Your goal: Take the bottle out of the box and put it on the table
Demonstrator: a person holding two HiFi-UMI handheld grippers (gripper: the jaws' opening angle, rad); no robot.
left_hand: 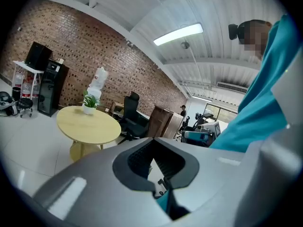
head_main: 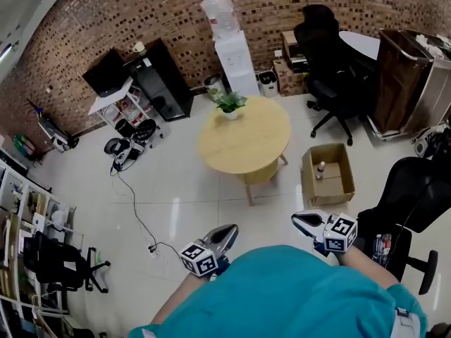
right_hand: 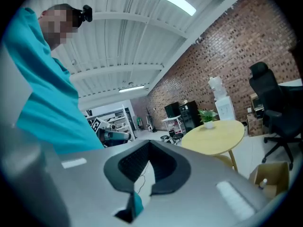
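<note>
We hold left gripper (head_main: pixel 224 231) and right gripper (head_main: pixel 301 221) close in, both well apart from box (head_main: pixel 311 183); approach not yet begun, we judge. Fingers of both clenched on nothing. Bottle (head_main: pixel 321 168) stands upright inside open cardboard box on floor (head_main: pixel 176 189), just right of round desk (head_main: pixel 243 143). Desk carries only potted plant (head_main: pixel 230 104) at far edge; near side free for bottle

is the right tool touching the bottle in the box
Apart. Head view shows the right tool by the person's body, bare floor between it and the box holding the bottle.
</note>
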